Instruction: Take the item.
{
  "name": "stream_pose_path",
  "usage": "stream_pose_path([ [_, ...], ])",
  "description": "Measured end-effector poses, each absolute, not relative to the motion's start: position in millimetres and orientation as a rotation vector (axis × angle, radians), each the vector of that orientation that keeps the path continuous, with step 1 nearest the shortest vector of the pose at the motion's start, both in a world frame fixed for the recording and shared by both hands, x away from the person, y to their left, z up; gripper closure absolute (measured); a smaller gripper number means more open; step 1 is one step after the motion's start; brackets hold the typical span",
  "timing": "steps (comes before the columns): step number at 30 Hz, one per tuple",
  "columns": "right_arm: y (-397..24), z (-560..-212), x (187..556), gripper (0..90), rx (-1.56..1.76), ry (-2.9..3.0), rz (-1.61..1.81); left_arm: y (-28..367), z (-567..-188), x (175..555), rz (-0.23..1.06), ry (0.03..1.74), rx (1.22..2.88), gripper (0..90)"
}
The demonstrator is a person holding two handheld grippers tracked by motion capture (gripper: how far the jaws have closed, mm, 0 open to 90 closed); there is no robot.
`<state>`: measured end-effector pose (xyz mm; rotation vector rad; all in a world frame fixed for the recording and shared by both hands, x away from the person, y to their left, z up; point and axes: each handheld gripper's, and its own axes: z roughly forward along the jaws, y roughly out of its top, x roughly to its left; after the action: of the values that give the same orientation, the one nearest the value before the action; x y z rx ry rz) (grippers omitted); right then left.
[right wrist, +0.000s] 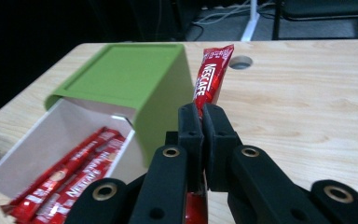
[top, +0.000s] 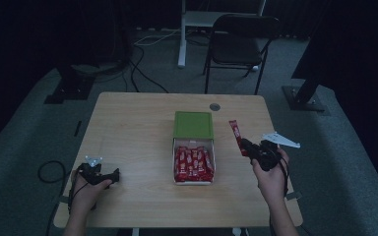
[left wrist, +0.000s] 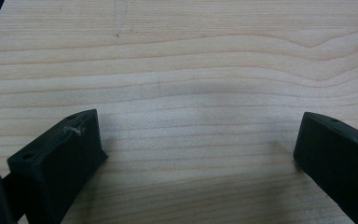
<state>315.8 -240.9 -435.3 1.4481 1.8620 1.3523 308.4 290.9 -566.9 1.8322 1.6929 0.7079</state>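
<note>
A white drawer box with a green sleeve (top: 193,125) (right wrist: 126,79) sits mid-table, pulled open toward me. Several red Nescafe sticks (top: 193,164) (right wrist: 70,179) lie in the drawer. My right gripper (top: 246,144) (right wrist: 202,114) hangs to the right of the box, shut on one red Nescafe stick (top: 236,133) (right wrist: 212,77) that points up and away from the jaws. My left gripper (top: 114,174) (left wrist: 196,144) rests on the wood near the table's front left, open, with bare tabletop between its fingers (left wrist: 60,158).
The wooden table (top: 133,123) has a round cable hole (top: 215,106) behind the box. A folding chair (top: 241,42) and a white stand leg stand beyond the far edge. Cables lie on the floor at the left.
</note>
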Motion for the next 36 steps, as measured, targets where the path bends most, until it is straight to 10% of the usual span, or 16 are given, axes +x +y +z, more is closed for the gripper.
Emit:
stream_pose_path([
  [36, -308.3, -499.9, 323.5, 87.1, 1.696, 1.692, 1.162, 290.9, -566.9, 308.4, 0.708, 1.693, 1.832, 1.7],
])
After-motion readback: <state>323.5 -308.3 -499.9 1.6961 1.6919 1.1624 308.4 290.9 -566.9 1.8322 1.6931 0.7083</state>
